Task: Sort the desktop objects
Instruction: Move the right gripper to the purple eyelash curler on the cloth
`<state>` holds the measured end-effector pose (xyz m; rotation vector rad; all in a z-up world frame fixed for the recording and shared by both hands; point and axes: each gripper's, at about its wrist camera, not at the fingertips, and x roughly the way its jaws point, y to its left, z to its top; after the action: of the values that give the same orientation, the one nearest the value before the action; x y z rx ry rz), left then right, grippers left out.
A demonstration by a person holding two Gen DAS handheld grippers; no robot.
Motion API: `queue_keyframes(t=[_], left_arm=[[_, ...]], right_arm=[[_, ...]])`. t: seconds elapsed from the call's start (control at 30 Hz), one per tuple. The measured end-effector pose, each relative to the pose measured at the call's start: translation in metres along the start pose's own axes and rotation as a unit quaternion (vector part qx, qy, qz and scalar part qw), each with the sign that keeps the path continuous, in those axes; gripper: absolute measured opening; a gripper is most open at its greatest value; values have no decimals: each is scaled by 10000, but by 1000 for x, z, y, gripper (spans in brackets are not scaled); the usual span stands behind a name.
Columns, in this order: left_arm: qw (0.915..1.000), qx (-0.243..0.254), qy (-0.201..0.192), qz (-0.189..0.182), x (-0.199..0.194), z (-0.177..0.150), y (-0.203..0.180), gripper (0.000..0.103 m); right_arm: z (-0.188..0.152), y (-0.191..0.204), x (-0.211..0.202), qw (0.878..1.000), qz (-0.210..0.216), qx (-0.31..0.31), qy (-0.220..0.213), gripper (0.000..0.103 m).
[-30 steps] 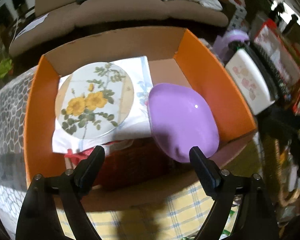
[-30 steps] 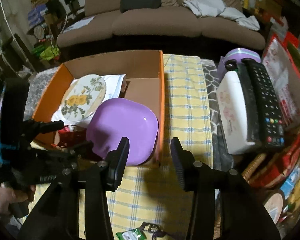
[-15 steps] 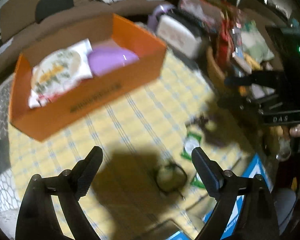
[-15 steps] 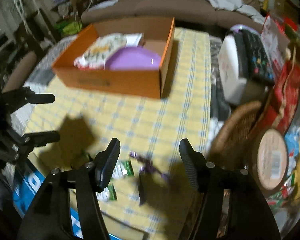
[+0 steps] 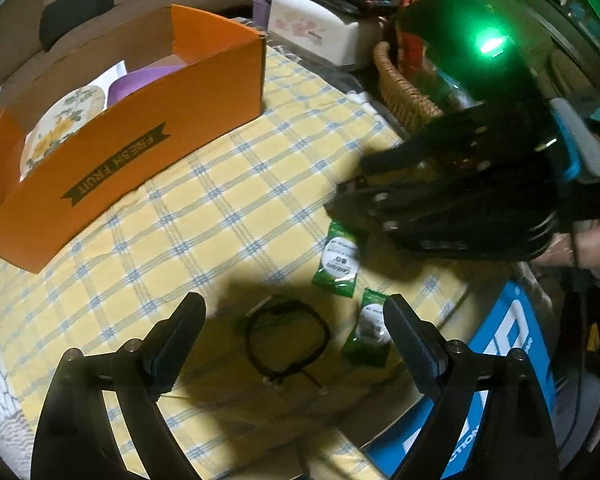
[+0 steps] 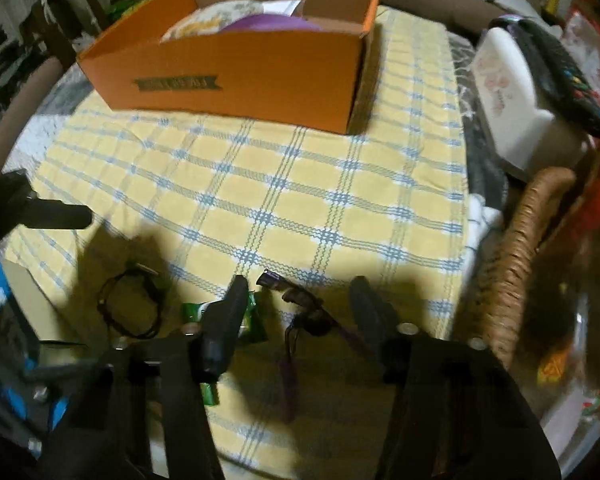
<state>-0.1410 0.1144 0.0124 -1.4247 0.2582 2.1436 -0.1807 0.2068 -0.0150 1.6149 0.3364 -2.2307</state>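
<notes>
While its jaws stand wide apart and empty, the left gripper [image 5: 294, 340] hovers above a black bracelet [image 5: 286, 336] on the yellow checked cloth [image 5: 220, 208] of the desk; two green sachets [image 5: 338, 262] lie just beside, and the orange box [image 5: 140, 148] holds a floral plate [image 5: 60, 120]. From the right wrist, the right gripper [image 6: 300, 304] is spread open around purple glasses [image 6: 308, 320]; the box [image 6: 240, 72] sits well beyond.

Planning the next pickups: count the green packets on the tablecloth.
2. One green packet lies just below the right gripper; the other lies nearer the table edge, beside the black cord loop. More may be hidden.
</notes>
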Motion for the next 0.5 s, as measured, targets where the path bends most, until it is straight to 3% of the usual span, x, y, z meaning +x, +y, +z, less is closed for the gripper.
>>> queue_keyframes(t=[0.07,0.1,0.27,0.33,0.37,0.4,0.43,0.5], left_arm=[[10000,-46,-28,-73,1,0,-1,93],[9999,-47,-57,-89,0,0,-1,93],[9998,-78,-189,-29,5,5,-5,93],[9998,-66,-183,-13,8,9,-10,93],[9999,-1,-159,34,11,11,-13,93],[9998,71,-144,99,13,12,-17,93],[9996,144,-132,190,15,14,-19,93],[9989,310,-128,338,19,16,-26,93]], right_arm=[[-1,2,3,9998,-151,-94,19,24],[0,3,2,9998,-156,-103,-5,16],[2,-19,-11,9977,232,579,-271,15],[4,-34,-13,9926,463,1057,-366,20],[5,-41,-12,9897,592,1263,-334,42],[3,-46,-15,9863,792,1387,-407,47],[2,-47,-19,9843,860,1464,-484,47],[-8,-44,-33,9879,586,1305,-595,48]])
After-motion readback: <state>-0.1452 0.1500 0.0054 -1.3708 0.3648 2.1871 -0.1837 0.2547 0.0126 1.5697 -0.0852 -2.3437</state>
